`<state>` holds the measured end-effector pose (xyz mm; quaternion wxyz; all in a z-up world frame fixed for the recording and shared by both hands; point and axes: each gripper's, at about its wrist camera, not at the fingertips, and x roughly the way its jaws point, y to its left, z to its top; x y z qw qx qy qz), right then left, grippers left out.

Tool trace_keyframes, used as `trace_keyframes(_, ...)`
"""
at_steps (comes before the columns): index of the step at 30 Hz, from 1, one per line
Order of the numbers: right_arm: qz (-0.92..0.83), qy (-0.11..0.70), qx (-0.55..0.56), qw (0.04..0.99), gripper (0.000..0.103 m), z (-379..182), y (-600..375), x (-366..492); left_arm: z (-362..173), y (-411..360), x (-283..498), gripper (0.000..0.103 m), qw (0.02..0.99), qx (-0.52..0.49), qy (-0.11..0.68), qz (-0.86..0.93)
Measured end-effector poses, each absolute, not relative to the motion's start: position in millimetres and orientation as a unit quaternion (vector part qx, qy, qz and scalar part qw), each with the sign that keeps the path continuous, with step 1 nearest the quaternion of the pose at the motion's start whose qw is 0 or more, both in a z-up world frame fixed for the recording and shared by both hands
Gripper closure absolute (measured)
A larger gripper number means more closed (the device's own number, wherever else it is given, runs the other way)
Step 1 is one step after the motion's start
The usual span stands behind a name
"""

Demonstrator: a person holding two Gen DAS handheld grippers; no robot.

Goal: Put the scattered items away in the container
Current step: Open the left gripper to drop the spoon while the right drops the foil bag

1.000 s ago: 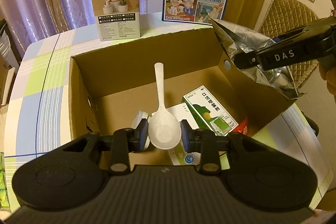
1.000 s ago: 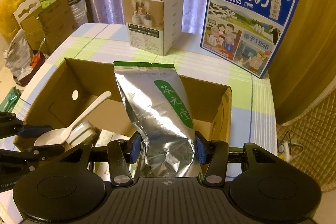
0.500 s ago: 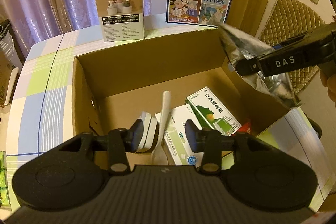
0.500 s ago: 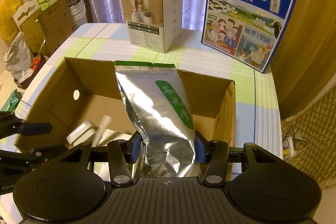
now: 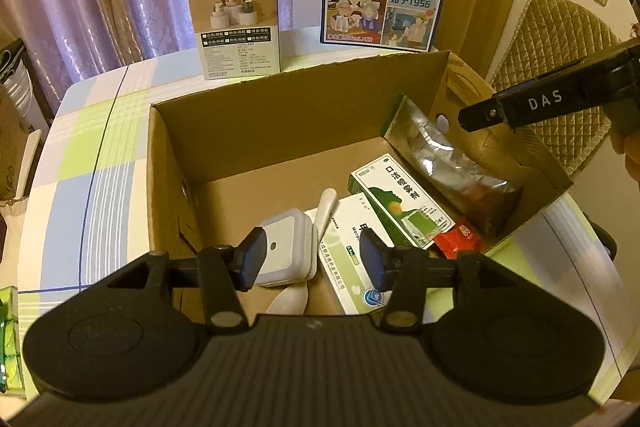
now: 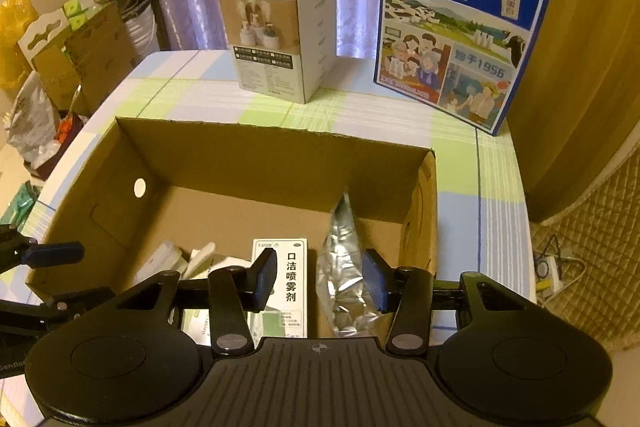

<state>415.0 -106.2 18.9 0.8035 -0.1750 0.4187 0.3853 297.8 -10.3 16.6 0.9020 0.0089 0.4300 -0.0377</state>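
Black-fingered left gripper [image 5: 311, 259] hangs over the cardboard box [image 5: 280, 115], its jaws opening with nothing pinched; the white spoon [image 5: 320, 215] lies below beside a grey case [image 5: 286, 247]. The right gripper [image 6: 319, 281], jaws closing yet gripping nothing, hovers above the silver pouch [image 6: 342, 267] leaning on the box's wall.

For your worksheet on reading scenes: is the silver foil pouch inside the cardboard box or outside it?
Inside. The silver foil pouch lies within the cardboard box, leaning against its right wall beside a green carton; no tool holds it.
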Motion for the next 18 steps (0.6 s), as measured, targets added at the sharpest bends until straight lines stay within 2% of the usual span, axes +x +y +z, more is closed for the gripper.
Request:
trace_keyframes(4, 0.386, 0.422, -0.168, 0.803, 0.057, 19, -111, 413, 19, -10, 295, 0.053, 0.903, 0.009, 0.428, -0.035)
trace_keyframes(10, 0.387, 0.422, -0.161, 0.804, 0.046, 20, -120, 407, 25, -7, 290, 0.051, 0.905, 0.012, 0.424, -0.031)
trace_keyframes(13, 0.389, 0.420, -0.159, 0.804, 0.036, 22, -123, 402, 27, -6, 285, 0.050, 0.906, 0.013, 0.423, -0.029)
trace_keyframes(15, 0.390, 0.416, -0.157, 0.806, 0.024, 24, -126, 398, 29, -6, 282, 0.044, 0.906, 0.015, 0.422, -0.028)
trace_keyframes(18, 0.395, 0.412, -0.154, 0.806, 0.012, 26, -131, 391, 32, -7, 276, 0.041, 0.906, 0.016, 0.421, -0.028)
